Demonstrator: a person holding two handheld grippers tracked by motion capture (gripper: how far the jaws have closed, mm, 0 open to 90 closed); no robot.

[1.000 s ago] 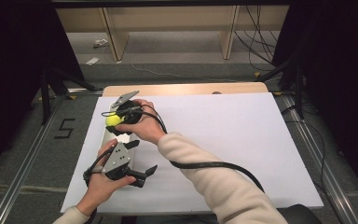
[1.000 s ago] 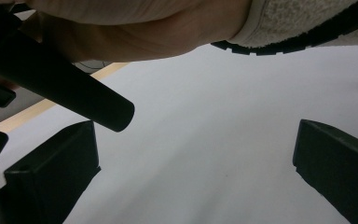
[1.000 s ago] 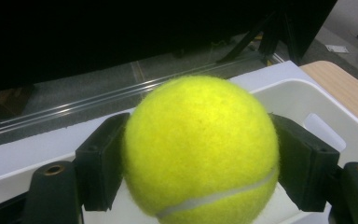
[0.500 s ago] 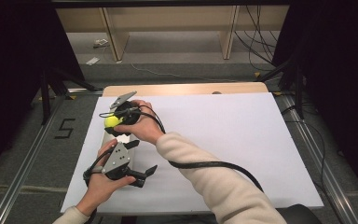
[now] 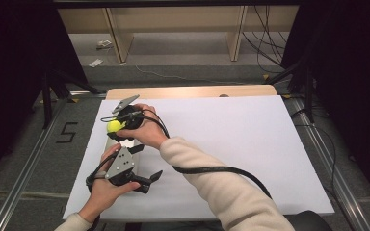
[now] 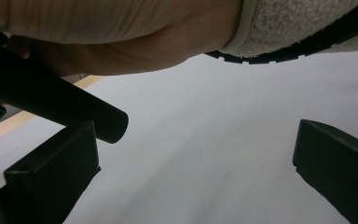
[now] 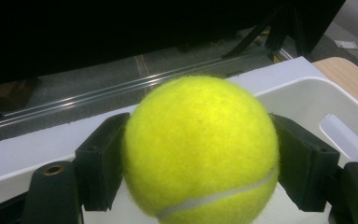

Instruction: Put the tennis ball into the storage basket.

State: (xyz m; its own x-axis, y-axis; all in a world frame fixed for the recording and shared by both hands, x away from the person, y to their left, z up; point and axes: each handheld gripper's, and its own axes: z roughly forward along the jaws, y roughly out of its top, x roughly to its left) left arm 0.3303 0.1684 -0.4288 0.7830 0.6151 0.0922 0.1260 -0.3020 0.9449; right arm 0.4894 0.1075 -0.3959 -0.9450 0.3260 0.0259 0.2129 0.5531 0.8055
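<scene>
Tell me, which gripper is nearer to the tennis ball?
Right. The right gripper clamps the tennis ball over the white bin; the left gripper is open, apart.

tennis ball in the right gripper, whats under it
In the right gripper view the tennis ball, clamped in the right gripper, hangs over a white bin. One slot handle shows in its wall. The ball covers the bin's floor, so any contents are hidden.

I read this as a lab recording bay: black curtains [image 5: 9, 72] on both sides, a white-topped table [image 5: 250, 144] with pale wooden edge, aluminium floor rails [image 5: 24, 178], loose black cables [image 5: 265, 38], a taped floor numeral "5" [image 5: 67, 132].
</scene>
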